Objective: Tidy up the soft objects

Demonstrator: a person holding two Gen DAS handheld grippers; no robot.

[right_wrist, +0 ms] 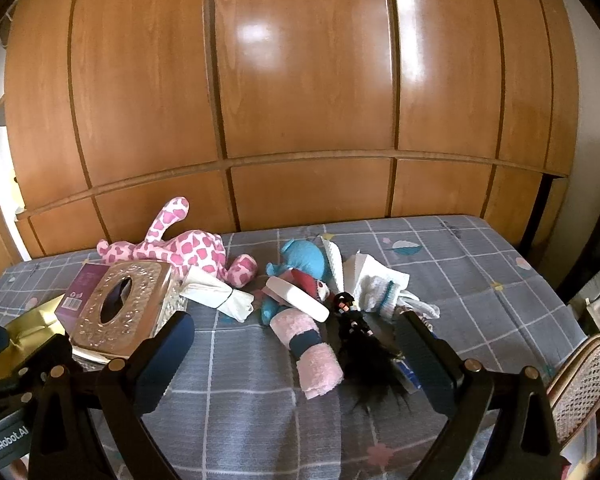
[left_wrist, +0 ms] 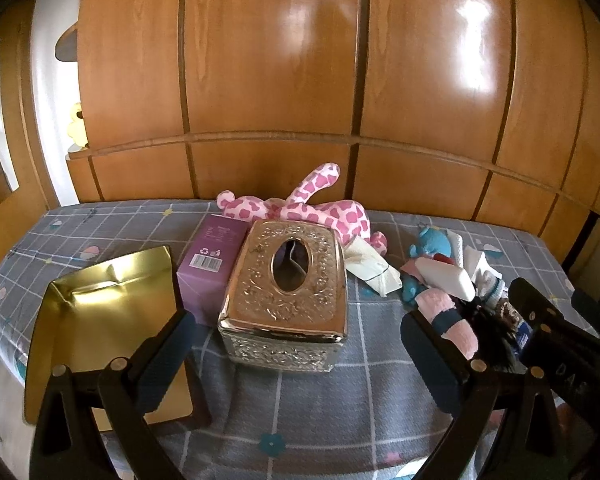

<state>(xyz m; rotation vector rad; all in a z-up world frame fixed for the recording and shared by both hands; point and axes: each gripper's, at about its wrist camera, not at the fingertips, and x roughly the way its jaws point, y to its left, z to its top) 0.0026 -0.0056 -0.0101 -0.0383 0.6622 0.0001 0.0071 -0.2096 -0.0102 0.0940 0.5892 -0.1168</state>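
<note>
Both wrist views low over bed [left_wrist: 300, 420], facing headboard [right_wrist: 300, 80], sharing tissue box [left_wrist: 286, 296].

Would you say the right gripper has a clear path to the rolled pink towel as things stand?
Probably yes. The right gripper is open and empty, and the rolled pink towel lies just ahead between its fingers. Only the black feathery toy alongside might get caught.

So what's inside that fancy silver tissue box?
Through the oval opening of the silver tissue box only a dark interior and a pale edge, perhaps a tissue, show. The lid covers the rest, so how full it is cannot be seen.
</note>
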